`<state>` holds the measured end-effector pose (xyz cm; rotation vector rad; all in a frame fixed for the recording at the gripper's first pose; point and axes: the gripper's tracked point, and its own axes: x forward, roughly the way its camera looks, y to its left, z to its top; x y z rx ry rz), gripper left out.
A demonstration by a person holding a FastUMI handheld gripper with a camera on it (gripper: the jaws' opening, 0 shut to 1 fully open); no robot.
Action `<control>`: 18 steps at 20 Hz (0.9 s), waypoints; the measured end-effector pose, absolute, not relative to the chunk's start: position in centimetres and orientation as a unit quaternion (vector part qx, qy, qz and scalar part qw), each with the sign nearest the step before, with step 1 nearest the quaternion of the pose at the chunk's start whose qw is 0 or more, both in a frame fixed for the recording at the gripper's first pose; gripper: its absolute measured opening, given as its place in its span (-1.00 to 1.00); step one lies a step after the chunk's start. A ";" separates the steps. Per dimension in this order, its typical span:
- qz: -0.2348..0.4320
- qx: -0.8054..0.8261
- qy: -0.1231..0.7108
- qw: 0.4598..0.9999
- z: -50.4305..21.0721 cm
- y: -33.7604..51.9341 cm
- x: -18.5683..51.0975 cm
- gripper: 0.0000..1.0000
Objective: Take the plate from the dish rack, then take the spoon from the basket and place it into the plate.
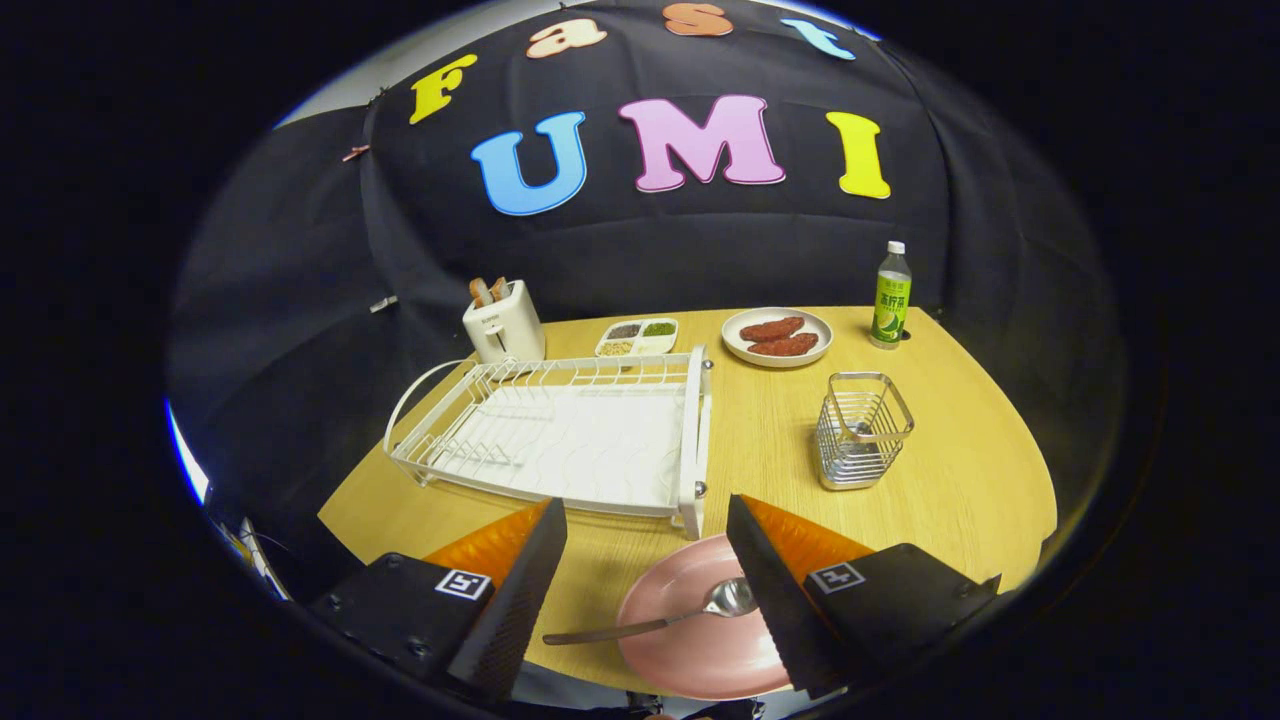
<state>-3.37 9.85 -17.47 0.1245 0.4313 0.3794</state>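
The spoon [665, 618] lies across the pink plate [690, 640] on the worktop [950, 480] — dish rack [570, 430] and basket [862, 428] emptied; the gripper [645, 580] jaws stand wide, holding nothing — task looks complete.

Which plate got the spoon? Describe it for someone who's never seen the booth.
Start at the white dish rack on the wooden table. Just in front of its near corner, between the open fingers, lies a pink plate with a metal spoon. The other plate, white, holds food.
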 end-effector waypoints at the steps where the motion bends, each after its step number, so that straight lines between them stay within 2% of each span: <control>1: 0.178 0.071 0.203 0.960 -16.3 9.3 -3.1 0.98; 11: 0.076 0.054 0.009 0.996 0.9 0.0 -2.7 0.97; 18: 0.008 0.020 -0.059 0.998 6.5 -5.4 -5.4 0.97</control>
